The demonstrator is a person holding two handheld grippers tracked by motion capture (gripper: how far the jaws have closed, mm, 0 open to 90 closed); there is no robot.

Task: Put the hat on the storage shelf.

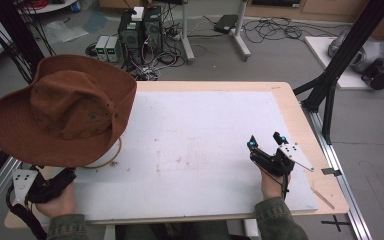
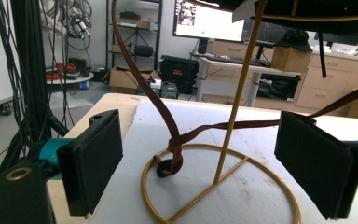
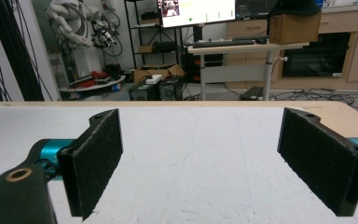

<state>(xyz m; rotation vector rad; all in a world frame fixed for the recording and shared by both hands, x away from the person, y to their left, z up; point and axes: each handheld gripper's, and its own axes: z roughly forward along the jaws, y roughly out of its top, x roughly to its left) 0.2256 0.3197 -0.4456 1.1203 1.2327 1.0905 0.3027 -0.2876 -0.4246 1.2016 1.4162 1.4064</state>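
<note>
A brown wide-brimmed hat (image 1: 62,110) sits on a thin gold wire stand at the table's left side. Its brown chin strap (image 2: 168,126) hangs down, knotted just above the stand's round gold base (image 2: 214,186), beside the upright gold rod (image 2: 237,98). My left gripper (image 2: 214,168) is low at the front left, under the brim, open, with the stand's base and rod between and beyond its jaws, untouched. My right gripper (image 1: 266,142) rests at the table's right, open, with nothing between its jaws (image 3: 209,163).
A white sheet (image 1: 195,145) covers most of the wooden table (image 1: 300,125). Black frame posts (image 1: 340,55) stand at the right, computer boxes and cables (image 1: 140,35) lie on the floor beyond the far edge. A small wooden stick (image 1: 322,197) lies near the front right corner.
</note>
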